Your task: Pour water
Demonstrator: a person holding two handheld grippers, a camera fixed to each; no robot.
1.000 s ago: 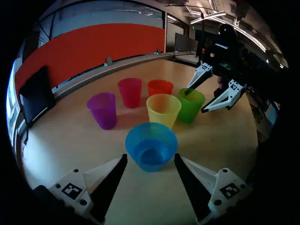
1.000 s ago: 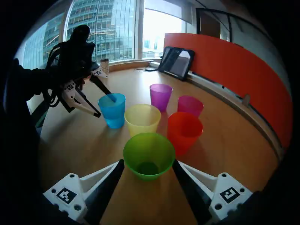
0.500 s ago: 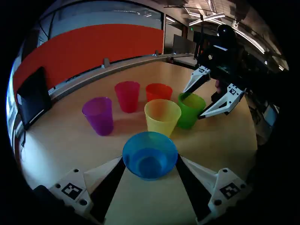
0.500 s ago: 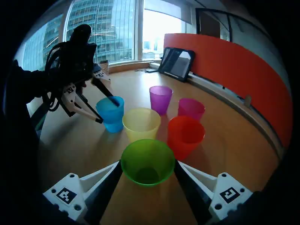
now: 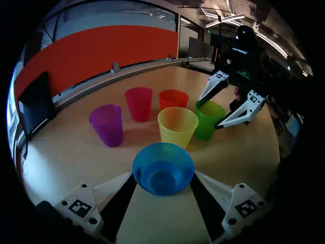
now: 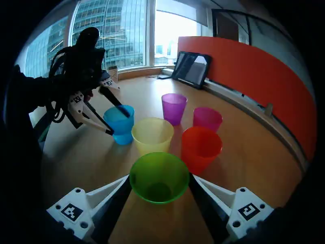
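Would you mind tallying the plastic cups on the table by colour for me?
blue cup: 1
green cup: 1
yellow cup: 1
red cup: 1
pink cup: 1
purple cup: 1
Total: 6 cups

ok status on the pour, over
Left claw shut on blue cup. Right claw shut on green cup. Both upright, no pour yet. Yellow cup close between them.
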